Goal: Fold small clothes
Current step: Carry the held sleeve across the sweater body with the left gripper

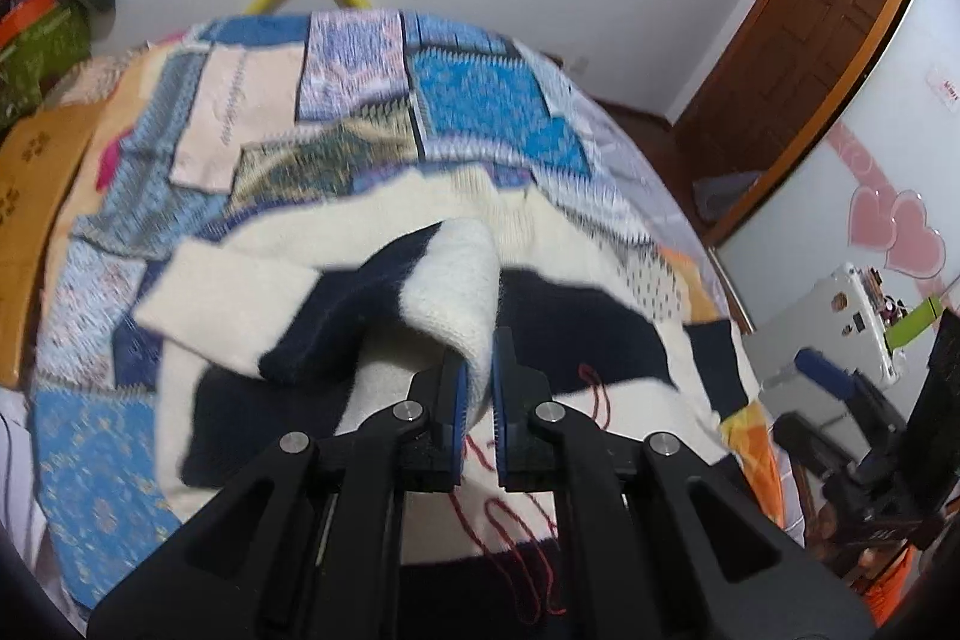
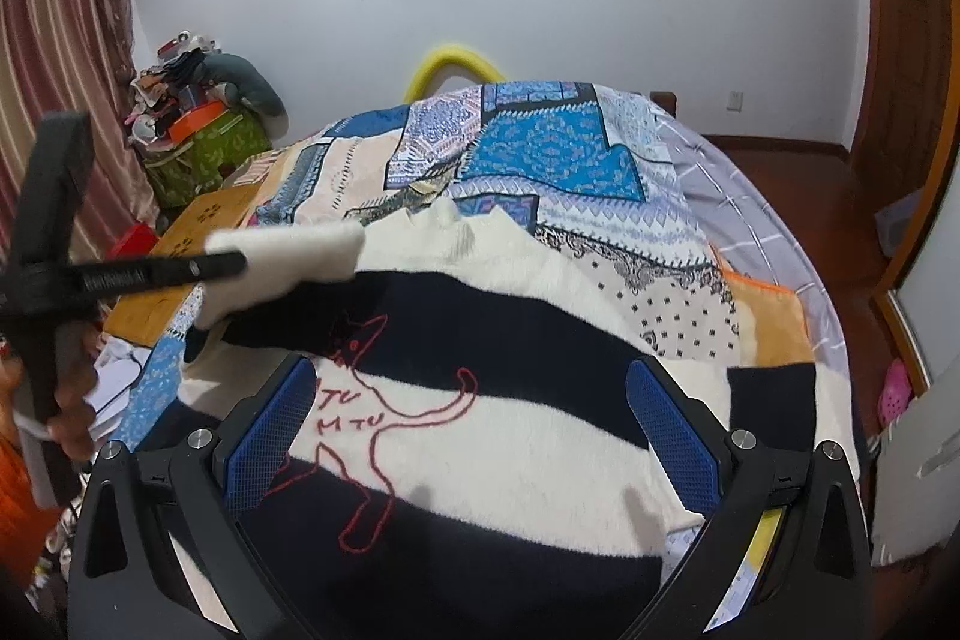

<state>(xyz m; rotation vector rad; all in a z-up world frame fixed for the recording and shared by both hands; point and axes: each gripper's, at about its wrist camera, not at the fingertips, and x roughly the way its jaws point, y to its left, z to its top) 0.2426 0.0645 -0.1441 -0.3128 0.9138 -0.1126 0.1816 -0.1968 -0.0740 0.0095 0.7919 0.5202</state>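
A cream and navy striped sweater [image 2: 480,388] lies spread over the patchwork quilt [image 2: 540,148] of a bed, filling the lower middle of the right wrist view; its bottom hem is cut off by the frame's lower edge and partly hidden behind the gripper's black frame. A red outline of an animal [image 2: 384,436] with a few stitched letters shows on its front. The right gripper [image 2: 474,430] hovers over this with its blue-padded jaws spread wide, nothing between them. In the left wrist view the left gripper [image 1: 477,388] has its jaws closed on the cream end of a sleeve [image 1: 456,280], which rises in a fold above the sweater's body; the fabric here is smeared by motion blur, so the knit is hard to read. At the left of the right wrist view the same gripper appears from the side, a hand [image 2: 72,388] around its handle, the sleeve's tip hidden at its fingers. A yellow curved object [image 2: 456,67] peeks from behind the bed's far end, mostly concealed.
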